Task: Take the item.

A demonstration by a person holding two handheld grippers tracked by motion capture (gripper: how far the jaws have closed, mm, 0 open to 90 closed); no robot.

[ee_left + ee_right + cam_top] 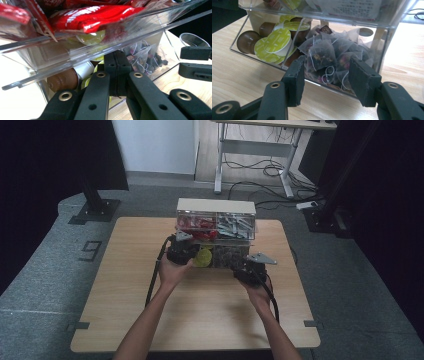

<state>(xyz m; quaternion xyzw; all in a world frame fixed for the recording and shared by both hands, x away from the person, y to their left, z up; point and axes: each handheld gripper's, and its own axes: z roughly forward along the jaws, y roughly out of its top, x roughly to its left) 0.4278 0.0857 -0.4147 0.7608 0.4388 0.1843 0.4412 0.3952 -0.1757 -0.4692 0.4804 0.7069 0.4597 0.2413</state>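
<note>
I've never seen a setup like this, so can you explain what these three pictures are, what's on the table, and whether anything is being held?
A person works at a wooden table with a hand-held gripper in each hand. One camera looks down from above; the other two ride on the grippers.

On the table stands a clear two-level organizer: red packets above, coffee capsules and tea bags below.

The left hand-held gripper is shut, its tips at the capsule drawer. The right hand-held gripper is open before the tea bag drawer, holding nothing.
</note>
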